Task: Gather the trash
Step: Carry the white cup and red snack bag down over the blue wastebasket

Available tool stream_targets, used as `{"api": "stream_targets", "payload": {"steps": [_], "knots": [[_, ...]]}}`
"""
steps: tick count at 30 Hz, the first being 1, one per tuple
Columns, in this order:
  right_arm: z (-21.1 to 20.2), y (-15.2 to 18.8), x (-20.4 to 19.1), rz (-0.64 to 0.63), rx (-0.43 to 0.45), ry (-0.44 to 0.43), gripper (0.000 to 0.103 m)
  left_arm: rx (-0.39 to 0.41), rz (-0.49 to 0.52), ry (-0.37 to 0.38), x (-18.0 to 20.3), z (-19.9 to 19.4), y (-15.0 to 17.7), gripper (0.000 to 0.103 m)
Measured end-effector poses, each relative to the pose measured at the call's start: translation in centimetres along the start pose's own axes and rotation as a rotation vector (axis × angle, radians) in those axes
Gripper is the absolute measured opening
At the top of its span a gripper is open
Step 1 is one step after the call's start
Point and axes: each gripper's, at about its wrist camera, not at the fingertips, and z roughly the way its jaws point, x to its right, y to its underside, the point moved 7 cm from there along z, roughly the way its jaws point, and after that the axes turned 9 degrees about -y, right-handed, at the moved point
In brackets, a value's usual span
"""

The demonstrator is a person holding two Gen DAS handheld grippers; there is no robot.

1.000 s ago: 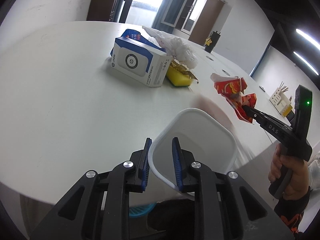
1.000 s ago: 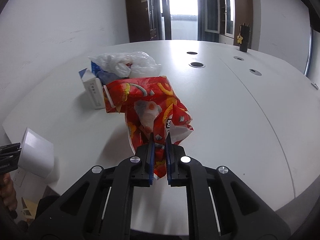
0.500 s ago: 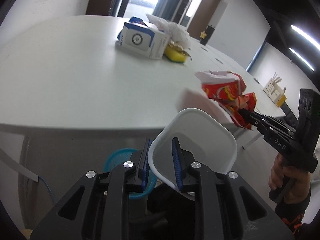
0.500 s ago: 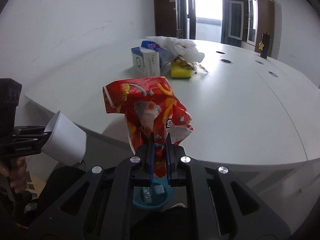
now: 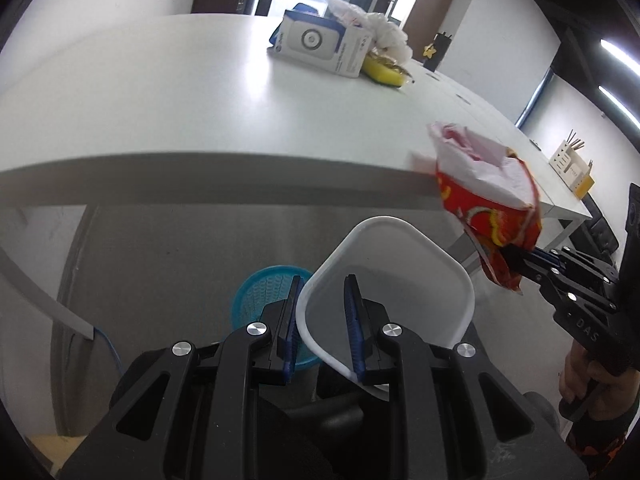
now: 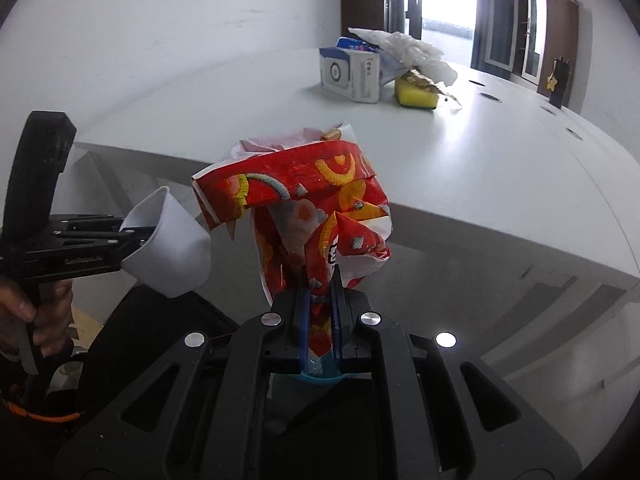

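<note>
Two grippers each carry a piece of trash off the near edge of the white table [image 5: 160,92]. In the left wrist view, a blue basket [image 5: 264,292] sits on the floor at lower centre left, partly hidden behind the gripper. Just right of it, the left gripper [image 5: 322,312] pinches the rim of a white paper cup [image 5: 392,280], one pad outside the wall and one inside, the cup's mouth facing the camera. Farther right, a crumpled red snack bag [image 5: 492,216] hangs in the air, clamped at its lower end by the right gripper [image 5: 512,260], with a hand [image 5: 580,376] on its handle at the lower right edge.

In the right wrist view, the cup [image 6: 168,248] shows at middle left in the left gripper's jaws. At centre, the right gripper's jaws are pressed together on the bag's [image 6: 304,208] lower fold. At upper right, a white and blue box [image 6: 352,74], a clear plastic bag [image 6: 408,50] and a yellow sponge [image 6: 416,96] lie together on the tabletop.
</note>
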Motion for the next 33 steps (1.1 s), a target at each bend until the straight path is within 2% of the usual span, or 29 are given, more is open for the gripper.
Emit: {"api": "stream_targets", "payload": {"steps": [10,24,33], "knots": [[1.5,3.5,-2.1,-0.027,-0.078,-0.035,0.007,-0.019,-0.009,-0.034,-1.6,1.0,1.2,0.020],[7.5,8.6,0.1,0.050,-0.223,-0.031,0.007,-0.098,-0.019,-0.057,-2.2,5.4,2.9,0.020],[11.5,9.8,1.9,0.091,-0.286,-0.022,0.007,-0.134,0.017,-0.127,-2.5,10.0,3.7,0.020]]}}
